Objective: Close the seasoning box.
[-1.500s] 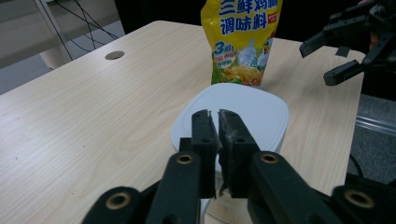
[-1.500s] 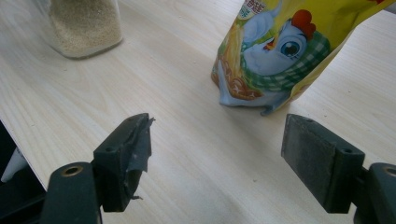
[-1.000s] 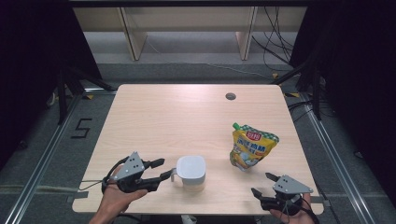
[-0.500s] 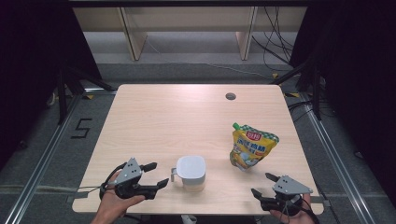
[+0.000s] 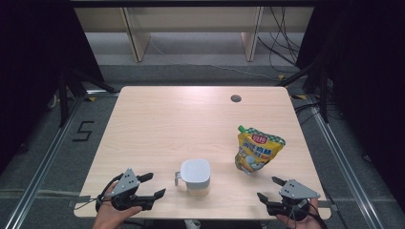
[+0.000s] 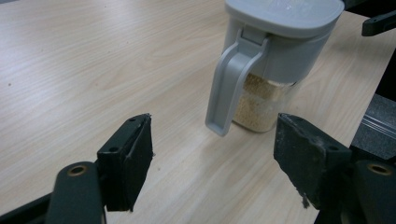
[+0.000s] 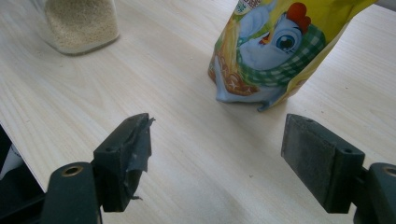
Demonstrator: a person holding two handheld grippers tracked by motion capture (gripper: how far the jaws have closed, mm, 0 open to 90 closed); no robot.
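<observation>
A clear jar (image 5: 195,174) with a grey lid and side handle, holding pale grains, stands near the table's front middle. My left gripper (image 5: 155,184) lies to its left at the front edge, open. Its jaws have just been opening, and nothing is between them. In the left gripper view the jar's handle (image 6: 229,88) hangs just beyond the left gripper (image 6: 215,135). A yellow pouch (image 5: 258,150) with a cartoon chicken stands at the right. My right gripper (image 5: 267,187) sits open in front of it. The right gripper view shows the pouch (image 7: 280,46) and jar (image 7: 81,23) beyond the right gripper (image 7: 219,135).
The wooden table (image 5: 191,119) has a small round hole (image 5: 235,98) at its back right. Both hands rest at its front edge. Metal rails run along the floor on either side, and pale furniture legs stand behind the table.
My left gripper has drawn back from the jar's handle toward the front left edge, with its jaws spread wider. The right gripper, jar and pouch have not moved.
</observation>
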